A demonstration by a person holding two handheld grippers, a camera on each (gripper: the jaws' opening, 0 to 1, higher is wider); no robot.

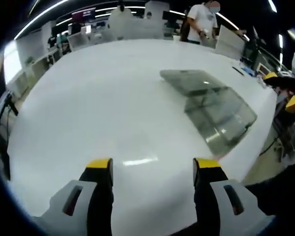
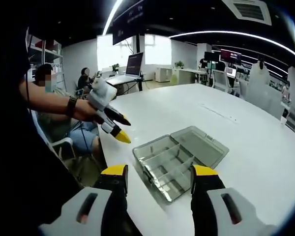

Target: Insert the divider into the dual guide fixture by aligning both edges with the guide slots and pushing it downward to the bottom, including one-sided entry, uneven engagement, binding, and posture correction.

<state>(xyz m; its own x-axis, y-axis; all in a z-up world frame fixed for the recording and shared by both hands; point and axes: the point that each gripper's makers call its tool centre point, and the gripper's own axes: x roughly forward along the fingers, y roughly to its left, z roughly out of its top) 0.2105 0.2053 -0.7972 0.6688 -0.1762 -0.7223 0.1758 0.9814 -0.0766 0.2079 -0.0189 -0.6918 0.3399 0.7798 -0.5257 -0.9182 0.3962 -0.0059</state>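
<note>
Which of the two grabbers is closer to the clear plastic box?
The right gripper: its open jaws frame the box, while the left gripper hangs off beyond the table edge.

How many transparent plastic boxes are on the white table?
1: the transparent box lies open near the white table edge, directly ahead of the right gripper; another may be out of view.

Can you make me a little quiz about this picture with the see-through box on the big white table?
1. True or false: the clear box has its lid open.
2. The right gripper is: A) open, holding nothing; B) shut on the box.
3. What colour are the left gripper tips?

Key: 1 true. 2 A. 3 yellow.
</note>
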